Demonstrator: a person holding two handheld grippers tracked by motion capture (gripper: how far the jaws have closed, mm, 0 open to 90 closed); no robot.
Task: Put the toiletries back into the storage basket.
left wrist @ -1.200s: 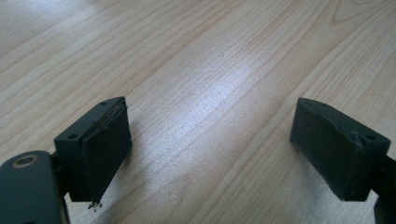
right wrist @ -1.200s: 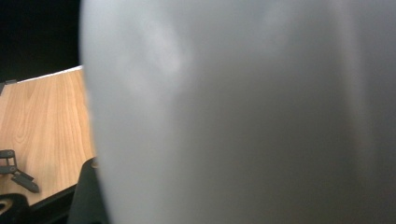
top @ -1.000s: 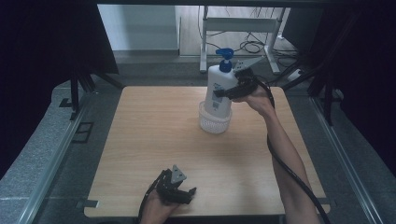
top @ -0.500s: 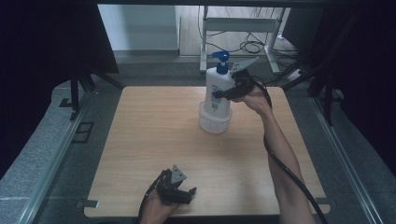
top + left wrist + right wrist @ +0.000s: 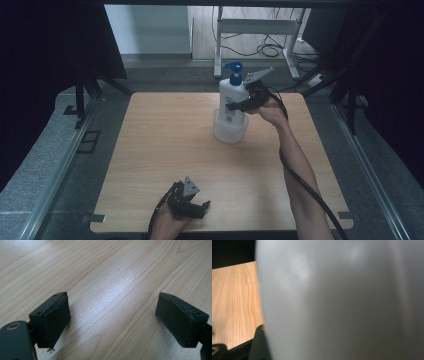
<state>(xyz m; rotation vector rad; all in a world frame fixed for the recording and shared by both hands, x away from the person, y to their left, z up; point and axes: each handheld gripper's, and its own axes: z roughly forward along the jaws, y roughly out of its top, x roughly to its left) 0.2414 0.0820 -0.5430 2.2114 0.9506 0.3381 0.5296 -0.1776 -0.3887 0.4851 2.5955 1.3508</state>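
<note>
**At the far side of the bench, the bottle in my right hand-held gripper**

On the wooden bench [image 5: 150,150], seen from the high view, a white pump bottle [image 5: 231,97] with a blue pump head stands upright, with its lower part inside a clear round container [image 5: 229,131]. I cannot tell if the bottle touches the bottom of the container or hangs a little above it. My right hand-held gripper [image 5: 236,105] comes to the bottle from its right side, and the two jaws are closed on the body of the bottle at the label. My right hand [image 5: 272,111] holds the gripper just behind, and the black cable [image 5: 305,185] runs down along my forearm. My left hand-held gripper [image 5: 197,207] lies low at the near edge of the bench, well apart from the bottle, and my left hand [image 5: 167,225] is behind it.

In the left gripper view, the two black jaws of my left hand-held gripper [image 5: 112,325] are spread wide. Between them there is bare wood of the bench [image 5: 112,277], and they hold nothing.

In the right gripper view, the white wall of the bottle [image 5: 342,300] is very close and blurred. At the left a strip of the bench [image 5: 234,305] shows, and at the bottom left a black jaw presses against the bottle.
</note>
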